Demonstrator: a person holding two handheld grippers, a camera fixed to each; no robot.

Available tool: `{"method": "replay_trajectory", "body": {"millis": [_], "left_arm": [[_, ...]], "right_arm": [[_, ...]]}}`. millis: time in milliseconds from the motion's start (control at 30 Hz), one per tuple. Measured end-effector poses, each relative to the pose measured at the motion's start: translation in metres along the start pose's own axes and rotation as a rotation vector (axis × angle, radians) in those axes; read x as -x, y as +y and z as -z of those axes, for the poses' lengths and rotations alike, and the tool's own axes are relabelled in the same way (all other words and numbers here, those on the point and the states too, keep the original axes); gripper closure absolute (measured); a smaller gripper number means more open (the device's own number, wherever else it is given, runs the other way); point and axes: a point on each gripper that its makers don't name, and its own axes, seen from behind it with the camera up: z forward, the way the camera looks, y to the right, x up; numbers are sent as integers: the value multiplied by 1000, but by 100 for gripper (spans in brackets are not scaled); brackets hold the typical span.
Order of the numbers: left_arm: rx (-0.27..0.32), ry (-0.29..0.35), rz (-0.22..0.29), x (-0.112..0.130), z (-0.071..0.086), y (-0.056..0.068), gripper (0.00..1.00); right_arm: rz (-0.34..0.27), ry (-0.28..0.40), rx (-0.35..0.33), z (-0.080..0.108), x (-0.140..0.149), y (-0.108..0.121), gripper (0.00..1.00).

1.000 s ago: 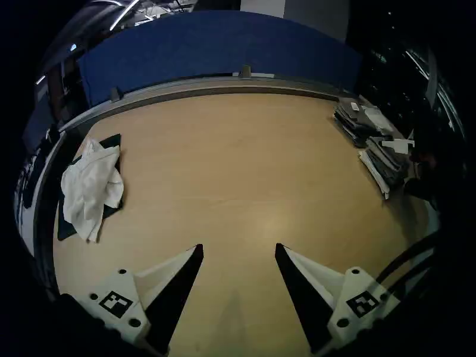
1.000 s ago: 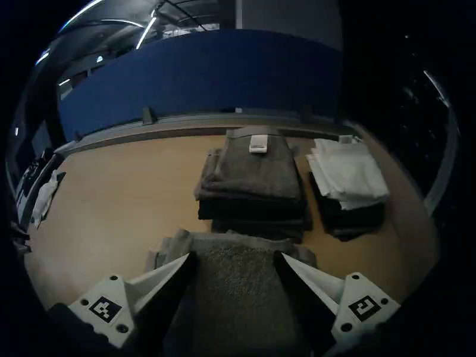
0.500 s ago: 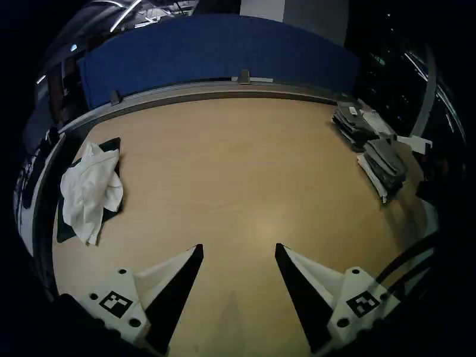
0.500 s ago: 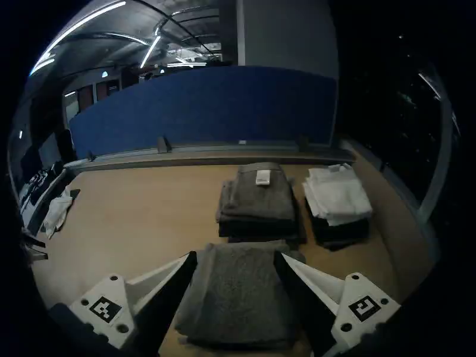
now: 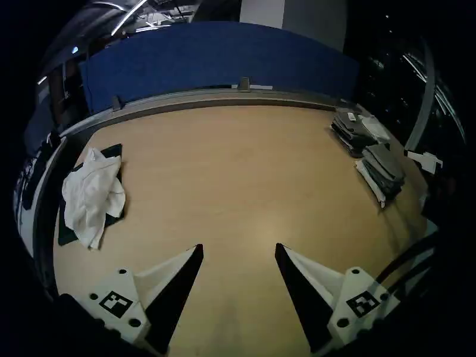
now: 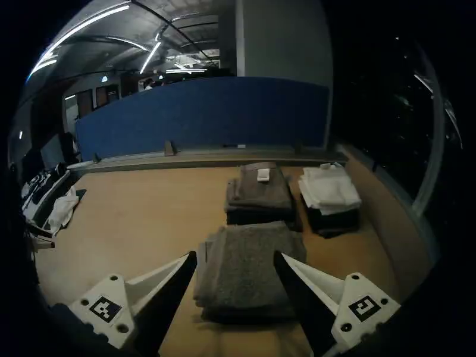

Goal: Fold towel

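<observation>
One grey towel, neatly folded

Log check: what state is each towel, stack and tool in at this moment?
Left tool: open, holding nothing, over the table.
Right tool: open, holding nothing.
Grey towel: folded, flat on the table, below the right tool.
Grey stack: folded, piled neatly.
White-topped stack: folded white towels on dark ones.
White towel: crumpled, unfolded, on a dark cloth.
</observation>
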Motion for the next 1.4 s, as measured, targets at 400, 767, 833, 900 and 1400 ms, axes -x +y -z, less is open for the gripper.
{"method": "replay_trajectory", "body": {"millis": [400,767,833,900,1400], "left_arm": [[-48,173,46,-37,12,-12,11],[-94,493,69,-101,55,-21,11],[-100,557,80,-112,68,-23,11],[-107,610,96,-120,79,-26,11],[-181,711,78,-130,101,-36,11]], "right_arm": [[12,113,-19,14,-21,-14,0],[44,307,-38,37,-56,-41,0],[45,351,-35,43,-64,-44,0],[38,388,-31,49,-70,-45,0],[-2,451,11,61,-70,-42,0]]}}
